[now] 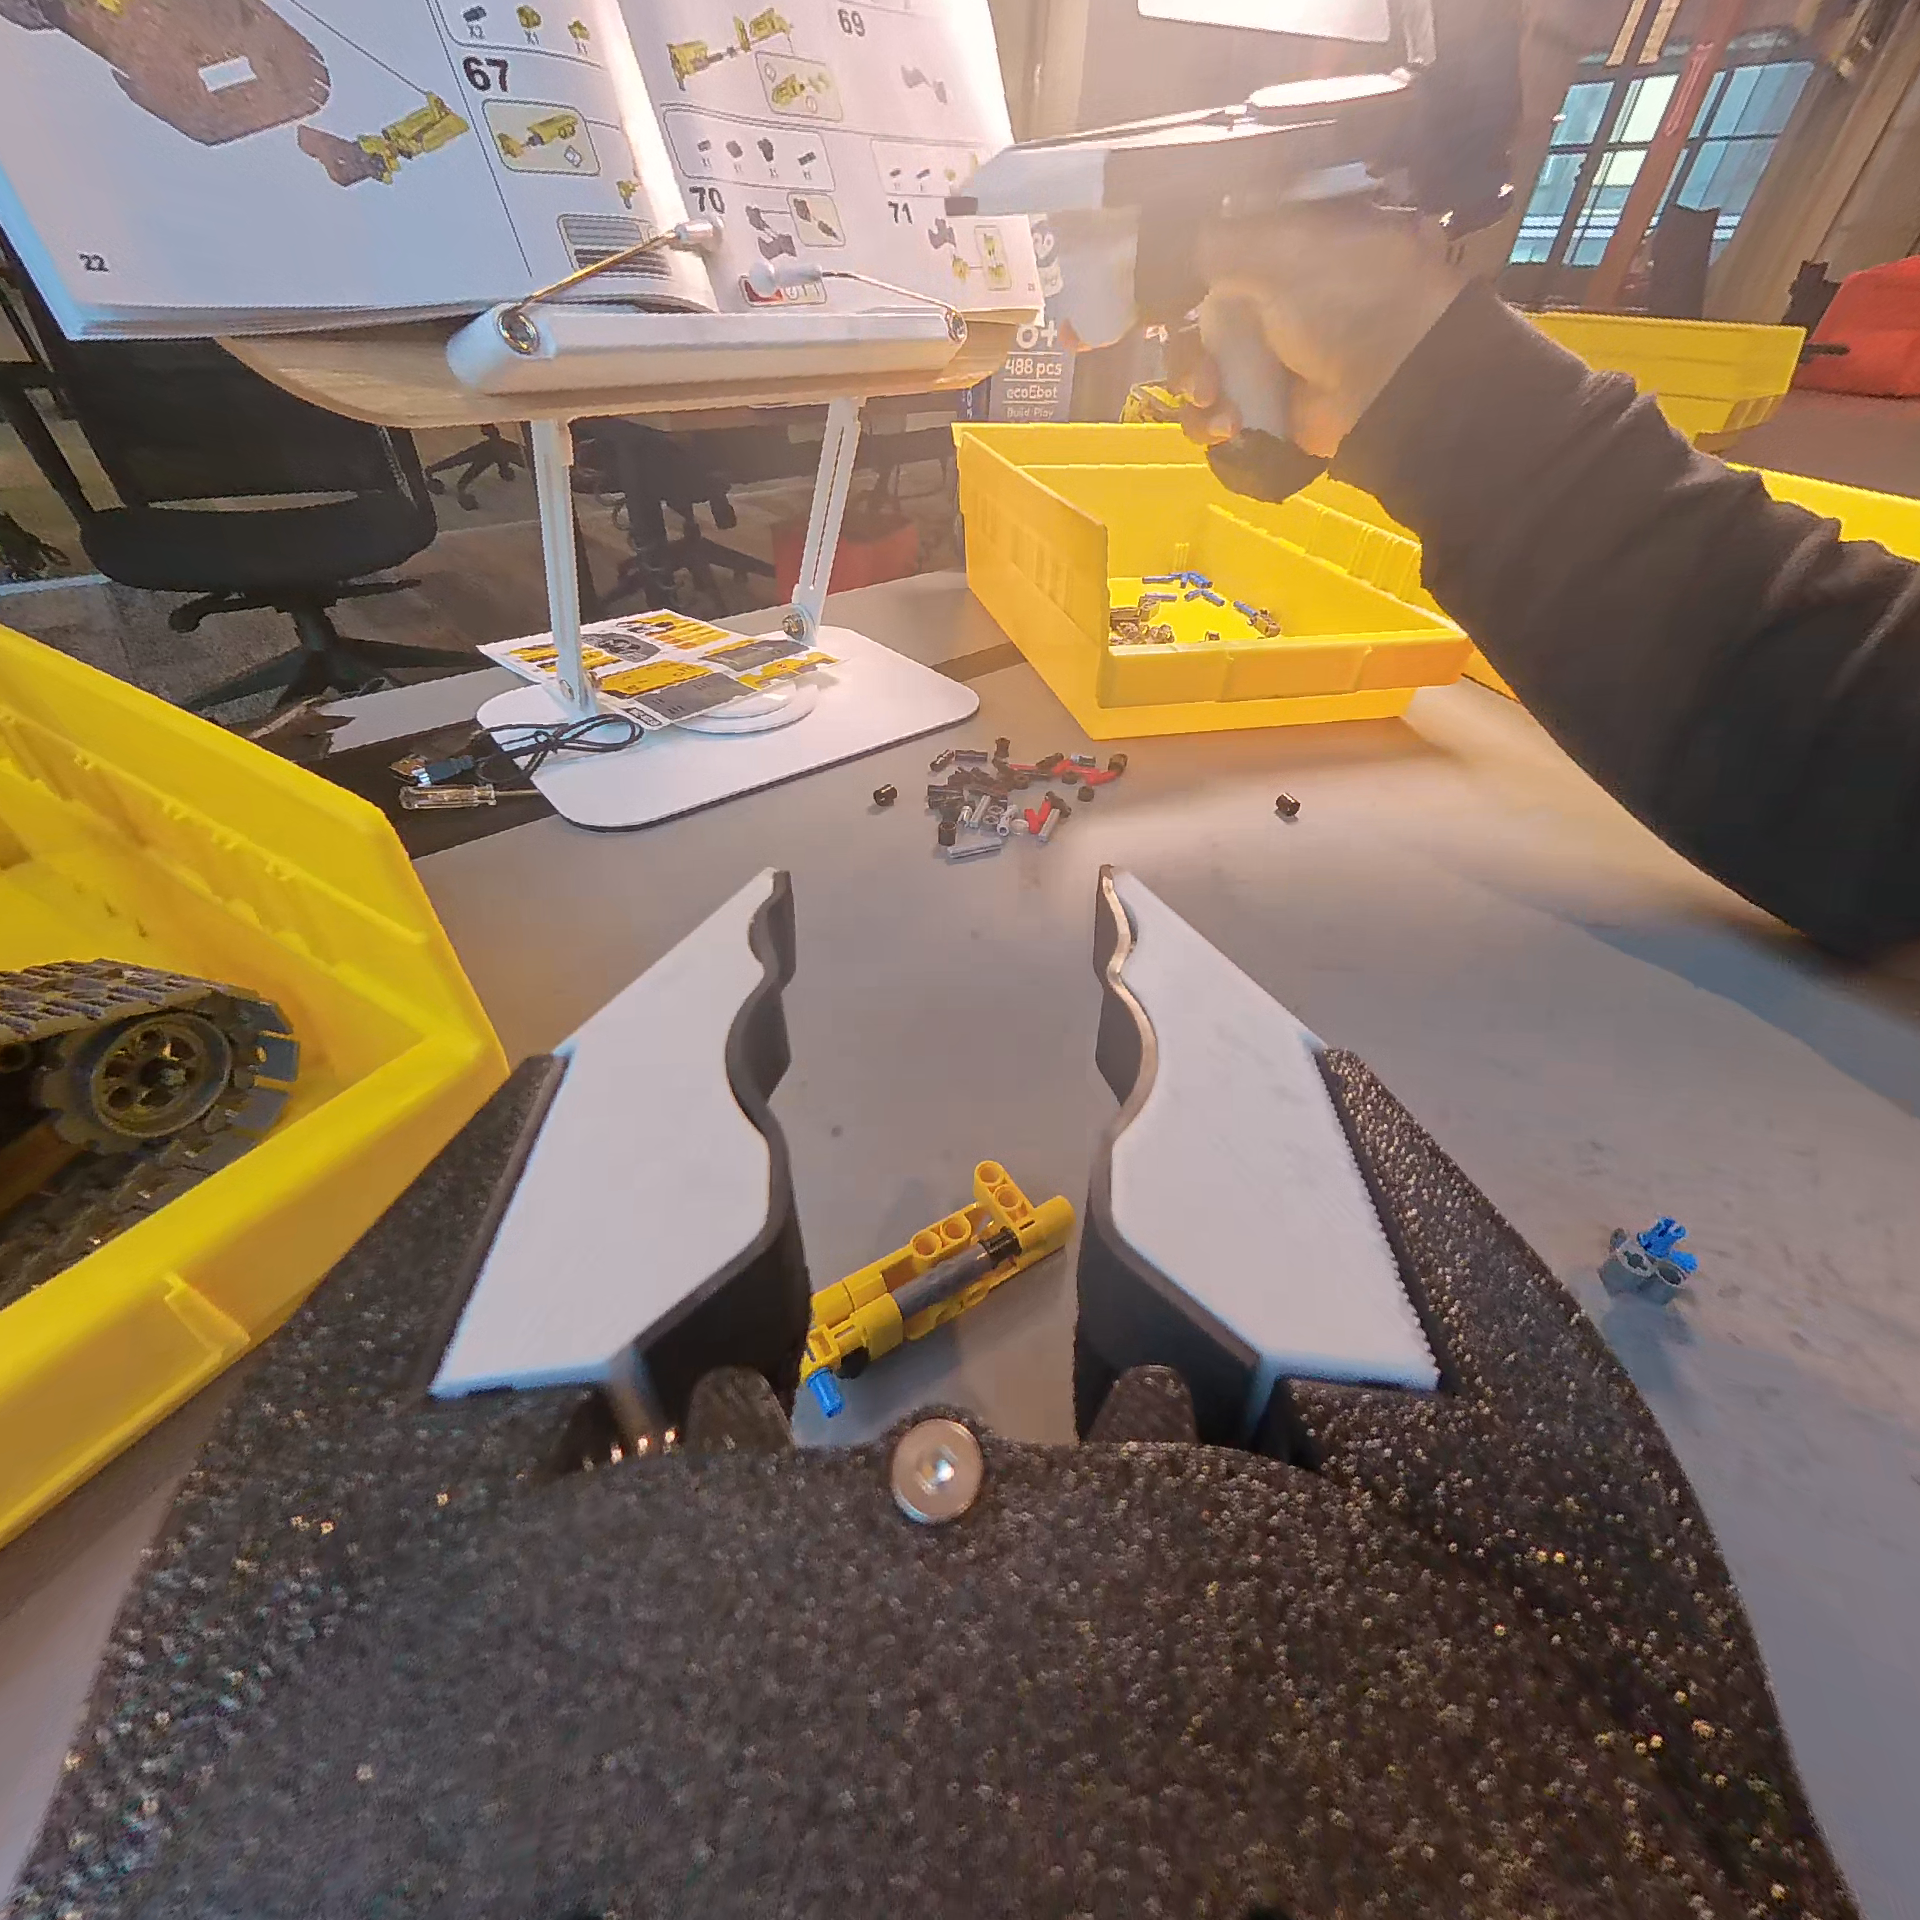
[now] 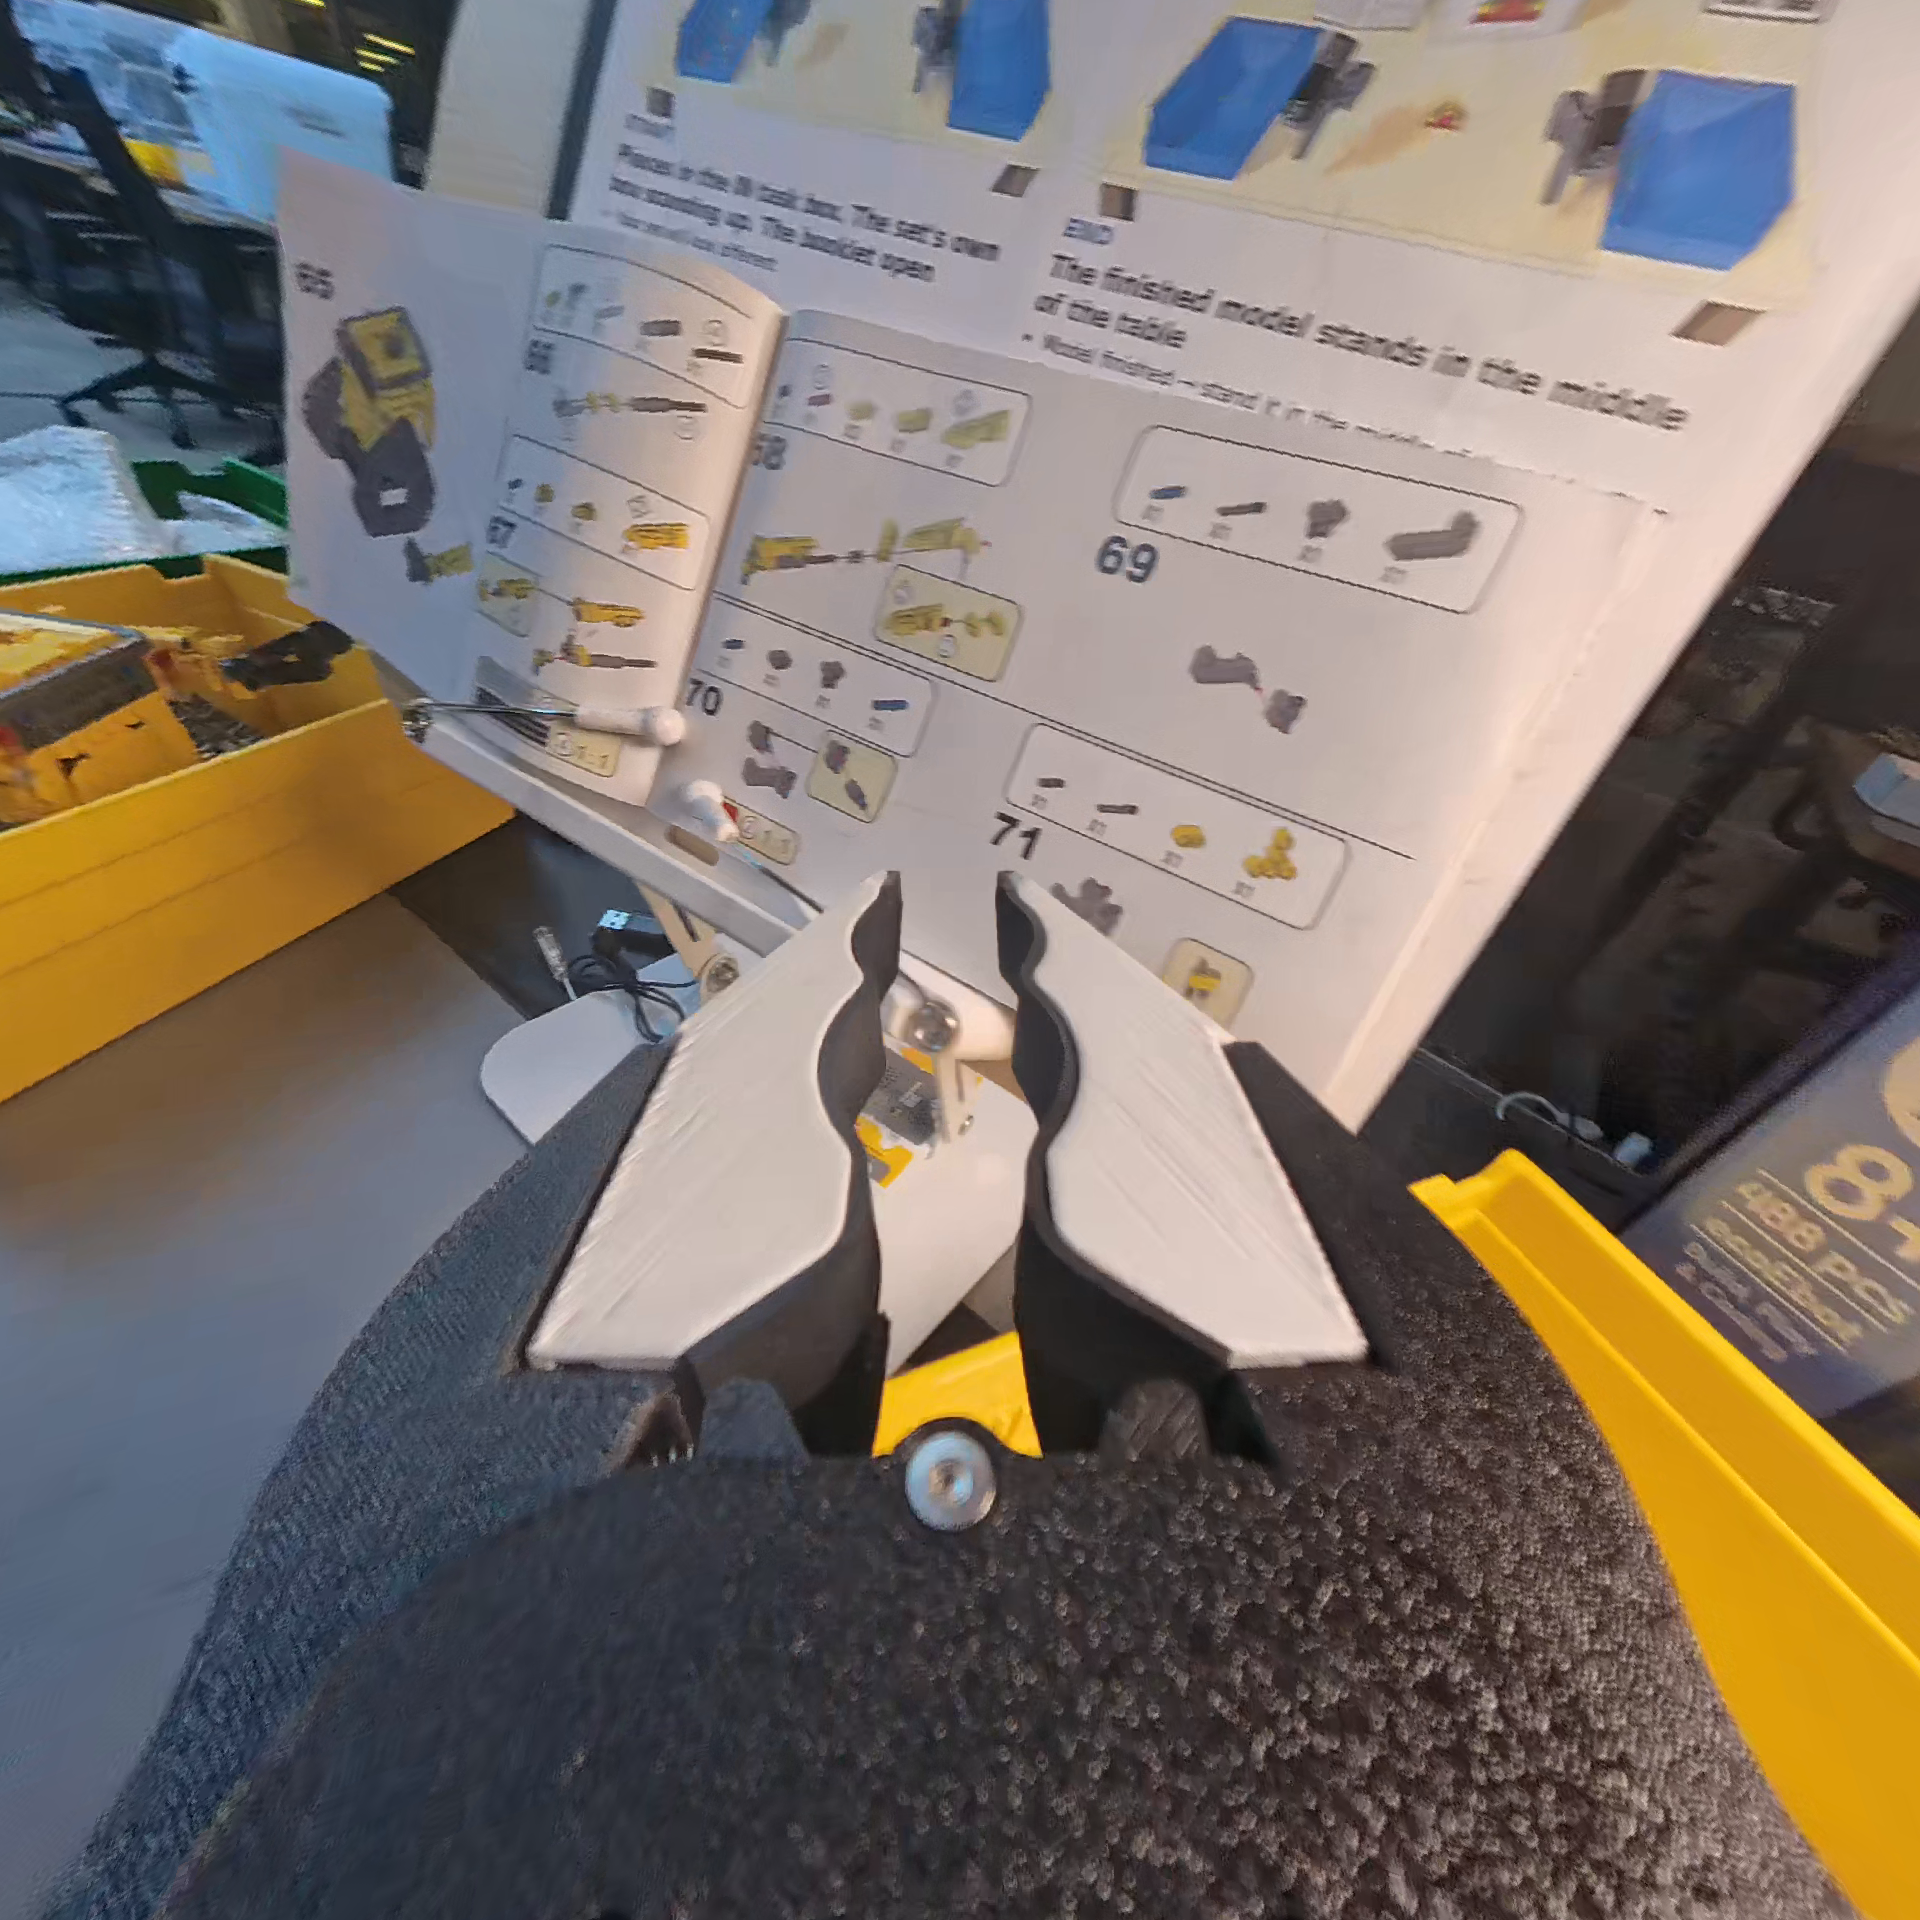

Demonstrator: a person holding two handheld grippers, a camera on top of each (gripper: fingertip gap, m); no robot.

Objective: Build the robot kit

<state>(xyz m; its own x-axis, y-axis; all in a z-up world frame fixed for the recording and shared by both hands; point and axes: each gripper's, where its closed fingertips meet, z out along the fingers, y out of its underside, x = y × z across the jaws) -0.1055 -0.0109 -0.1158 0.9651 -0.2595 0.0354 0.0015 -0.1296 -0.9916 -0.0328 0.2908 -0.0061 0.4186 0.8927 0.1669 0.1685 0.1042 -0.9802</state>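
**Yellow strut lying between open left tongs**

A small yellow strut, built of plastic bricks with a grey core and a blue pin at its near end, is lying flat on the desk, between the roots of the left tongs. These are standing wide apart and holding nothing. The strut looks light, stiff and smooth; its long yellow sides seem the surest hold, while the pin end may pull loose.

A blue-grey piece is sitting well apart to the right, loose pins ahead. A yellow bin holding a tracked model is crowding the left; another bin is lying beyond. The desk between is giving open room.

The right tongs, raised in a hand, are standing slightly apart, empty, facing the booklet on its stand.
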